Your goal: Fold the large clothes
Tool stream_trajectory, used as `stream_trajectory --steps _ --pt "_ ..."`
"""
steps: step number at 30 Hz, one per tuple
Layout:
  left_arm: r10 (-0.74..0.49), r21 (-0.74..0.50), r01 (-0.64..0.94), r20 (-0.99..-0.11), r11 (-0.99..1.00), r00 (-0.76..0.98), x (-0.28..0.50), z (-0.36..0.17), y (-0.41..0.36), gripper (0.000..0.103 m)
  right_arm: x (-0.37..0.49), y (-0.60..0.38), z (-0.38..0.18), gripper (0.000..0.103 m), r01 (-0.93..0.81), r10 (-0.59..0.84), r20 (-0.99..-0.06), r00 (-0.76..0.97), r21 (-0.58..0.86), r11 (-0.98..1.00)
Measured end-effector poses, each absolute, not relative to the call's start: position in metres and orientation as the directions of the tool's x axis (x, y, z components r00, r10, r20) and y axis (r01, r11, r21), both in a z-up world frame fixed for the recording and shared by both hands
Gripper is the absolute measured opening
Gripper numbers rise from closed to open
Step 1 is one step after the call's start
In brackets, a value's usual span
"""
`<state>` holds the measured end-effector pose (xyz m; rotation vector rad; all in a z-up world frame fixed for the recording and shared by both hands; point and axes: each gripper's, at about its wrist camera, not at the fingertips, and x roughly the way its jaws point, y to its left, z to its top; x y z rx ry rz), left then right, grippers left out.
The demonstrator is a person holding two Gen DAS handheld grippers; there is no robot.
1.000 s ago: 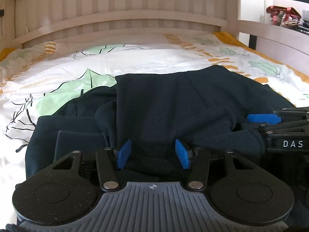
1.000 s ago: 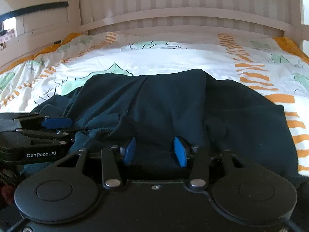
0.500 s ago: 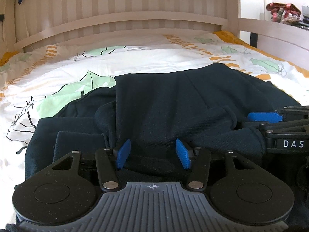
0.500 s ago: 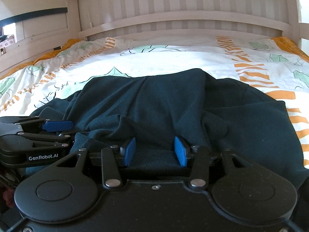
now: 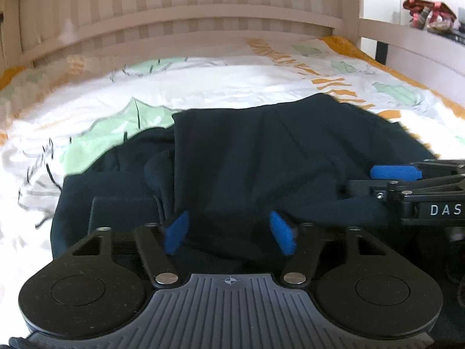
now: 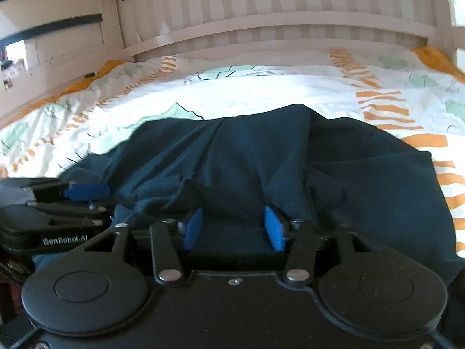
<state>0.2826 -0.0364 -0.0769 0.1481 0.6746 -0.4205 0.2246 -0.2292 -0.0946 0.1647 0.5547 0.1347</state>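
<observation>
**Open jaws over a bunched near hem: a shallow or uneven pinch is the risk**

Left wrist view: the left gripper (image 5: pixel 229 232) hangs low over the near edge of the dark navy garment (image 5: pixel 261 157), its blue pads spread apart with cloth lying between them but not pinched; the jaws are released. The garment lies across the near half of the bed (image 5: pixel 203 87), already doubled in places, with a loose flap to the near left. The right gripper (image 5: pixel 395 171) shows at the right edge, close alongside. If the pads close here, they may catch only the top layer, and the lower layer would stay behind when lifted.

Right wrist view: the right gripper (image 6: pixel 232 226) is likewise released, pads apart above a rumpled ridge of the garment (image 6: pixel 363 174). The left gripper (image 6: pixel 87 192) sits just beside it at the left. I judge that the two tools are close enough to collide if either swings inward. A ridge of wrinkles runs between them, so a grip taken now could lock the crease in and skew the fold. Both views are slightly blurred, and a grip taken on the move could land off the hem.
</observation>
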Motion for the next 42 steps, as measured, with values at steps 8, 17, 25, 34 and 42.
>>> stream_trajectory --steps 8,17,25,34,42 --pt "-0.342 -0.089 0.364 -0.593 0.927 0.729 0.236 -0.041 -0.006 0.103 0.172 -0.218 -0.054 0.103 -0.107 0.193 -0.435 0.88 0.214 0.971" --pt "-0.363 -0.152 0.342 -0.595 0.927 0.718 0.184 -0.012 0.027 0.103 0.102 -0.224 -0.031 0.103 -0.039 0.13 -0.461 0.878 0.203 0.978" --pt "-0.372 -0.187 0.331 -0.624 0.925 0.687 0.14 -0.015 0.052 0.103 0.046 -0.244 -0.034 0.103 0.056 0.1 -0.559 0.823 0.256 0.965" --pt "-0.356 -0.237 0.27 -0.706 0.933 0.612 0.115 -0.043 0.075 0.103 0.008 -0.282 -0.054 0.103 0.244 0.09 -0.683 0.725 0.377 0.893" --pt "-0.302 -0.211 0.219 -0.744 0.952 0.596 0.11 -0.056 0.09 0.103 0.001 -0.302 -0.085 0.103 0.336 0.1 -0.759 0.643 0.398 0.854"
